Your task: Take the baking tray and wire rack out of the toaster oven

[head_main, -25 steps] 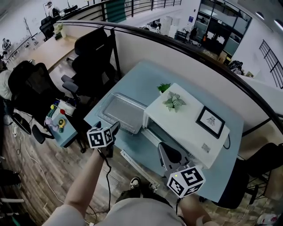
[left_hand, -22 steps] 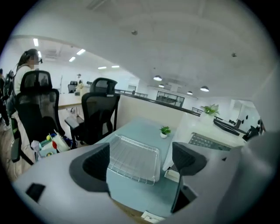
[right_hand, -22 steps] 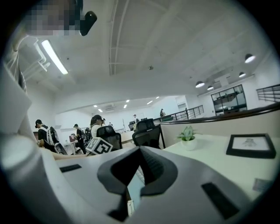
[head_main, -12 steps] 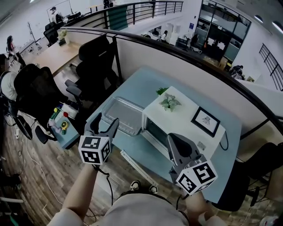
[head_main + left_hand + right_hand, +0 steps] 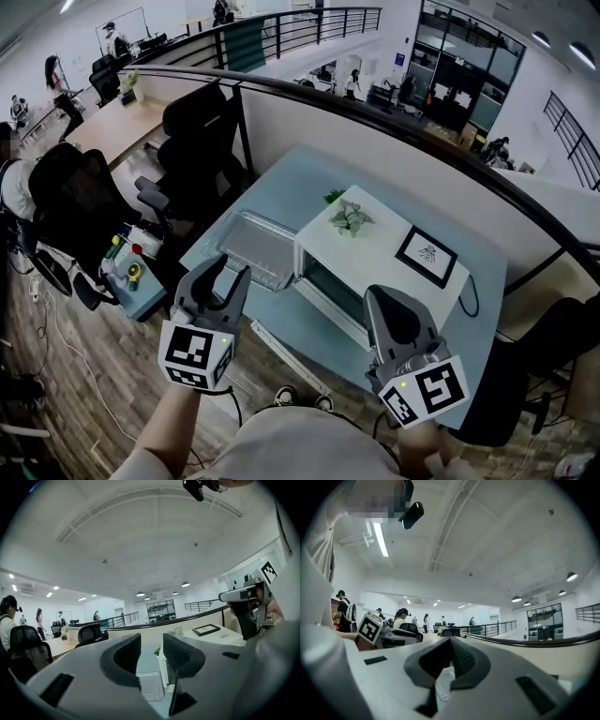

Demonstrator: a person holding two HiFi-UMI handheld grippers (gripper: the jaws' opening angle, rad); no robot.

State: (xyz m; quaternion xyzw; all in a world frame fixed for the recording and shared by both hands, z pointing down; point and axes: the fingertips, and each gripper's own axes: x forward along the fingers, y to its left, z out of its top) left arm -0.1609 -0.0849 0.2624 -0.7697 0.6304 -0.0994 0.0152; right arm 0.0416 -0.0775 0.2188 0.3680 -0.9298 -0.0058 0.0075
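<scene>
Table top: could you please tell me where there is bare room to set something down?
Bare table: the far corner between partition, tray and toaster oven, and the near edge before the oven's front. Crowded: the tray's side, left of the oven, and the oven top, with plant and picture frame.

Inside the toaster oven is hidden, and detail on the baking tray seems too small.

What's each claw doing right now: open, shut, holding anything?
Left claw: open, jaws closing, nothing between them.
Right claw: shut, empty.
</scene>
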